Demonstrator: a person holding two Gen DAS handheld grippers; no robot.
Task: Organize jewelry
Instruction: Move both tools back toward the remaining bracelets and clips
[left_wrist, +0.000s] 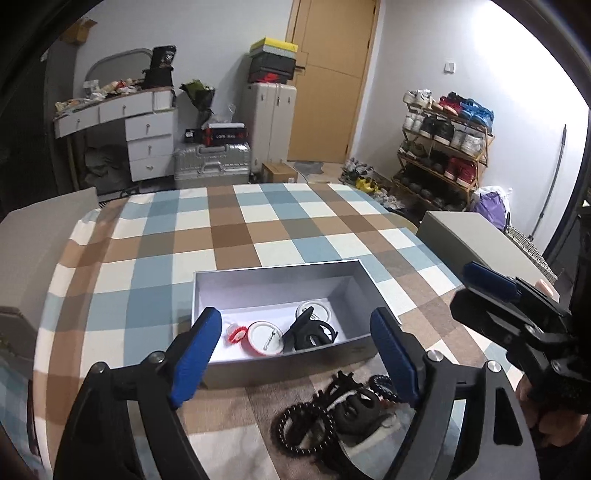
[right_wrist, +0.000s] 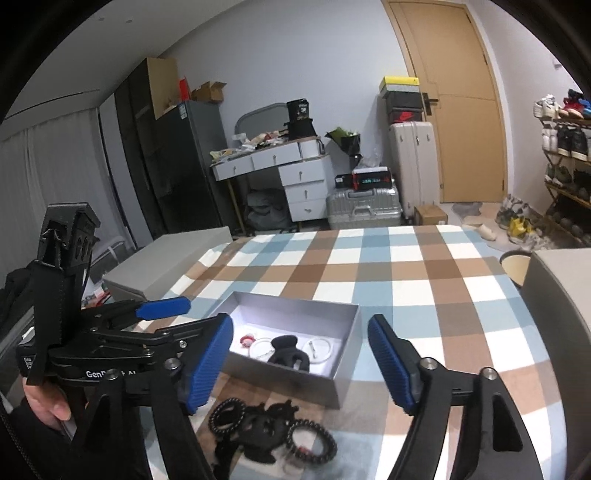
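An open grey box (left_wrist: 273, 275) (right_wrist: 349, 328) sits on the checked tablecloth. Inside it lie a black hair claw (left_wrist: 308, 332) (right_wrist: 286, 350), two round white-and-red pieces (left_wrist: 264, 338) (right_wrist: 262, 347) and a small red item (left_wrist: 236, 335). In front of the box lies a pile of black spiral hair ties and clips (left_wrist: 332, 413) (right_wrist: 269, 428). My left gripper (left_wrist: 295, 354) is open and empty above the box's near edge and the pile. My right gripper (right_wrist: 299, 362) is open and empty above the box's near wall. Each gripper shows in the other's view, the right (left_wrist: 491, 284) and the left (right_wrist: 162, 308).
The table's checked cloth (left_wrist: 258, 221) stretches beyond the box. Grey chair backs stand at the left (left_wrist: 40, 251) and right (left_wrist: 480, 240). Beyond the table are suitcases (left_wrist: 212, 162), a white desk, a door and a shoe rack (left_wrist: 439, 147).
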